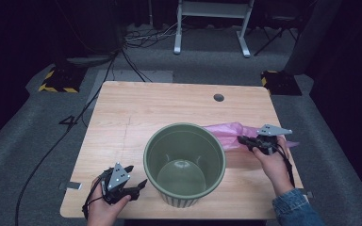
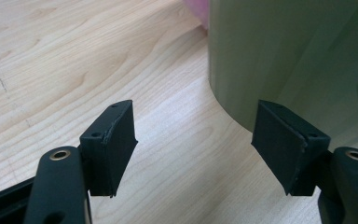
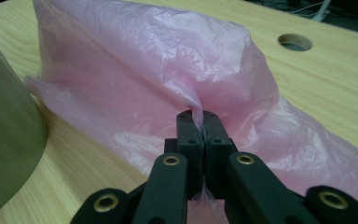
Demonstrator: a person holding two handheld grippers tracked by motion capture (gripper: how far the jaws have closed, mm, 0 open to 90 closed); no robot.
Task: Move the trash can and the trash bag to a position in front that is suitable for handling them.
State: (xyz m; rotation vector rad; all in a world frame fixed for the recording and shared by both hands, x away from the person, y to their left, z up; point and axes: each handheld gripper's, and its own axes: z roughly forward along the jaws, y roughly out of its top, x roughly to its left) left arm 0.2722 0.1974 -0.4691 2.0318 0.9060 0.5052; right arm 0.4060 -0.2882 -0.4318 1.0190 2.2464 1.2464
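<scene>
Two grippers are at work. The right gripper [image 3: 198, 122], near the tabletop's right edge, has its jaws pinched on a fold of the pink bag [image 3: 158, 70] lying just beside the green bin [image 1: 185, 163] near the front edge. The left gripper [image 2: 196, 140] waits wide apart by the bin's left wall, holding nothing. Lining the bin looks just begun; next, lift the bag over the rim.

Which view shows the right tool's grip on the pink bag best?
The right gripper view: the right tool is shut on a fold of the pink bag. The high view shows the bag small, beside the green bin; the left gripper view catches one corner.
</scene>
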